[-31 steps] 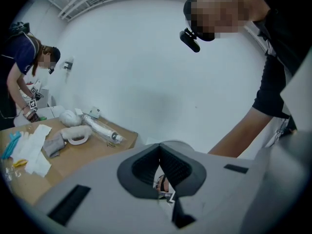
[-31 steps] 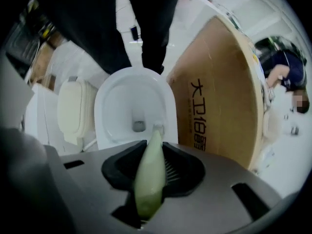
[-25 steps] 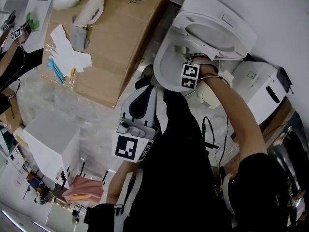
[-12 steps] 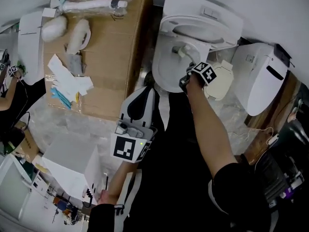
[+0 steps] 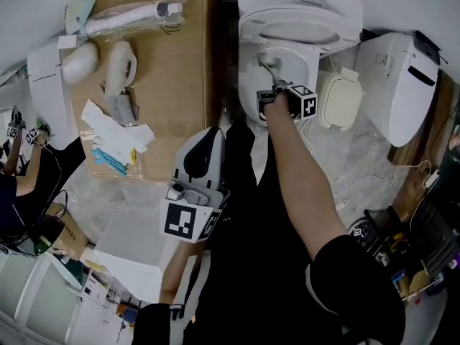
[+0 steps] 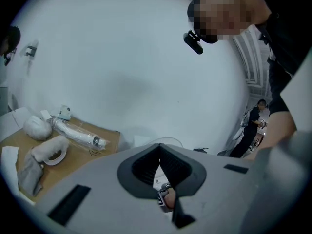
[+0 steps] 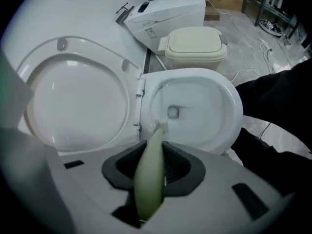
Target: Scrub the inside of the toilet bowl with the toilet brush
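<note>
The pale green handle of the toilet brush (image 7: 148,179) is clamped between the jaws of the right gripper (image 7: 155,165), lower centre of its view. The bristles are held over the open toilet bowl (image 7: 231,101). The left gripper (image 5: 201,157) is seen mid-frame, its jaws pressed together on nothing.

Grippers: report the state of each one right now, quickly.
Left gripper: shut, nothing in it.
Right gripper: shut on the toilet brush handle, above the toilet bowl.
</note>
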Motion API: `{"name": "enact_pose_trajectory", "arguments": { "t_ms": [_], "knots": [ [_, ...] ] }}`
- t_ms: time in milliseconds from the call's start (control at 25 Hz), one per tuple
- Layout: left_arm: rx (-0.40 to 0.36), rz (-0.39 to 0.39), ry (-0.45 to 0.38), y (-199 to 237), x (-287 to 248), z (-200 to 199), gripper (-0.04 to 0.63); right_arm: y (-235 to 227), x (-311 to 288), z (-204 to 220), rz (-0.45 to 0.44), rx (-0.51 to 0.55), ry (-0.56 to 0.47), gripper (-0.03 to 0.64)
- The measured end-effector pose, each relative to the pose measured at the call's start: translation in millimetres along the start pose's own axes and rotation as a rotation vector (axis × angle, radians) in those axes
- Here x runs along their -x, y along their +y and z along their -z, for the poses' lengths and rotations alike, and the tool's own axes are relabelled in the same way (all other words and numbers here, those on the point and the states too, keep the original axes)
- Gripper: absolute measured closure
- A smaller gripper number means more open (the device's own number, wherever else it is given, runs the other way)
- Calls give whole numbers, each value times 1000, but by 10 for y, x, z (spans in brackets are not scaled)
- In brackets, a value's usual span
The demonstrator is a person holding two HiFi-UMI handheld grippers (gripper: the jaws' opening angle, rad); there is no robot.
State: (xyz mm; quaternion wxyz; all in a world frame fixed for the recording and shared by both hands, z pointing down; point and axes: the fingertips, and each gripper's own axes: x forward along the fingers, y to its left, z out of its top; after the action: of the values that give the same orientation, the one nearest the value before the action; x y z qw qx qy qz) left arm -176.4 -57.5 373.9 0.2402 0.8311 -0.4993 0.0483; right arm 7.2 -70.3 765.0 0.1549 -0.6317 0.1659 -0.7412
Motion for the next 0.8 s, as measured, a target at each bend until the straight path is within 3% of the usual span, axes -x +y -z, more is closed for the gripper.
{"name": "enact_pose_trajectory", "arguments": {
  "t_ms": [320, 440, 520, 640, 800],
  "knots": [
    [-8, 38, 33, 104, 131, 119, 588, -349, 15, 395, 15, 181, 78, 506],
    [-5, 52, 41, 88, 121, 181, 588, -529, 25, 594, 31, 281, 194, 508],
    [-5, 63, 46, 41, 89, 212, 588, -743, 46, 784, 90, 325, 276, 551],
    [-17, 82, 50, -76, 48, 207, 588, -1061, 100, 820, 150, 395, 271, 563],
    [-27, 101, 49, -182, -3, 241, 588, -1189, 183, 713, 147, 465, 293, 566]
  ]
}}
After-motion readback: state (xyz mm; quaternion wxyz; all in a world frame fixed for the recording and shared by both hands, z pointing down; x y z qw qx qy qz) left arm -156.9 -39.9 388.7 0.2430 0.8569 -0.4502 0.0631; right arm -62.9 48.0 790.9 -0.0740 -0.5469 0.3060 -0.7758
